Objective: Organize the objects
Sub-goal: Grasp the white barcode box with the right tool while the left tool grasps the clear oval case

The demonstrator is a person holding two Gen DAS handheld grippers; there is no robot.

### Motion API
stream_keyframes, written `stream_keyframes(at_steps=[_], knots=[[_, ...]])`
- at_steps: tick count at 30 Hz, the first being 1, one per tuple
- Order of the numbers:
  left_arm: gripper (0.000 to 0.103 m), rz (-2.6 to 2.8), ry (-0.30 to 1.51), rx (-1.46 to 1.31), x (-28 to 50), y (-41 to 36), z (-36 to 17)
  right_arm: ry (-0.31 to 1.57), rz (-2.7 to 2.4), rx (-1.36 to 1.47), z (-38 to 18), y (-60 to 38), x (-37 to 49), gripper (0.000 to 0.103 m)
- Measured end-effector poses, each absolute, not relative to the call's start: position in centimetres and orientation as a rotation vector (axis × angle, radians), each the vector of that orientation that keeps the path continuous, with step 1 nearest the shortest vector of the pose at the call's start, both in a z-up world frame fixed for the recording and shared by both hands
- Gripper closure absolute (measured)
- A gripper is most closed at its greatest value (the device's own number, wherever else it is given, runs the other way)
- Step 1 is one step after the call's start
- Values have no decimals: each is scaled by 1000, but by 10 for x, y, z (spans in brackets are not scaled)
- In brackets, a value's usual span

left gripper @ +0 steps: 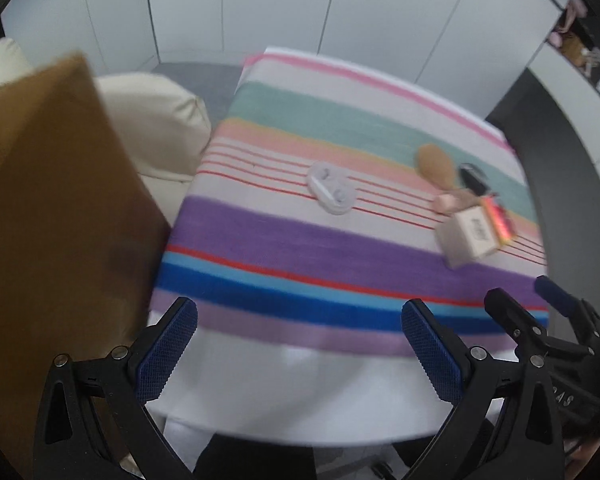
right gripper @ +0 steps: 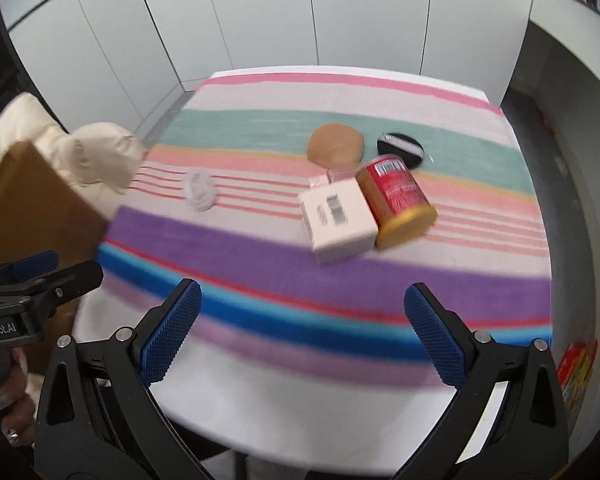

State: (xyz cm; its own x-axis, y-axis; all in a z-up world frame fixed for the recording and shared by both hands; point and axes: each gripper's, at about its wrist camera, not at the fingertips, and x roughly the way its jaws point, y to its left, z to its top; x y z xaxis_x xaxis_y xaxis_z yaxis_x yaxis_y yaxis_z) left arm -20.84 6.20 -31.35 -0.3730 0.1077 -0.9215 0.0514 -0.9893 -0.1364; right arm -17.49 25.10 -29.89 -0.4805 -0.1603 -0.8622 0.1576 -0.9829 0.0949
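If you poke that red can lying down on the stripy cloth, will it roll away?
Probably, a little. The red can lies on its side and is round, so a sideways push would likely roll it. But the white box sits right against one side and may block it that way. The striped cloth looks soft, which should slow it.

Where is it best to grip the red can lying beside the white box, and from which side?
Probably across the round body of the red can, from above and its free right side. It lies tipped, gold end nearest; the white box blocks its left.
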Motion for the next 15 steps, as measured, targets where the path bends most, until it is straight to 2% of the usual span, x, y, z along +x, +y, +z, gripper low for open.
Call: stream_keyframes(at_steps=[4,9,12,15], knots=[[1,2553,-221,-1759,-235,68,-340,64,-2572,1507,-323,241,-199,0],[1,2602,-68,-1691,-254,83,-366,-16,-2572,1523,-346,246,-226,0],[3,2530,-61,-1716,-265,89,-378,-17,-2584,1525,-358,246,-238,1],[2,2526,-50,-1658,-273,94,-379,-33,-2584,1570,-373,249,-244,10]])
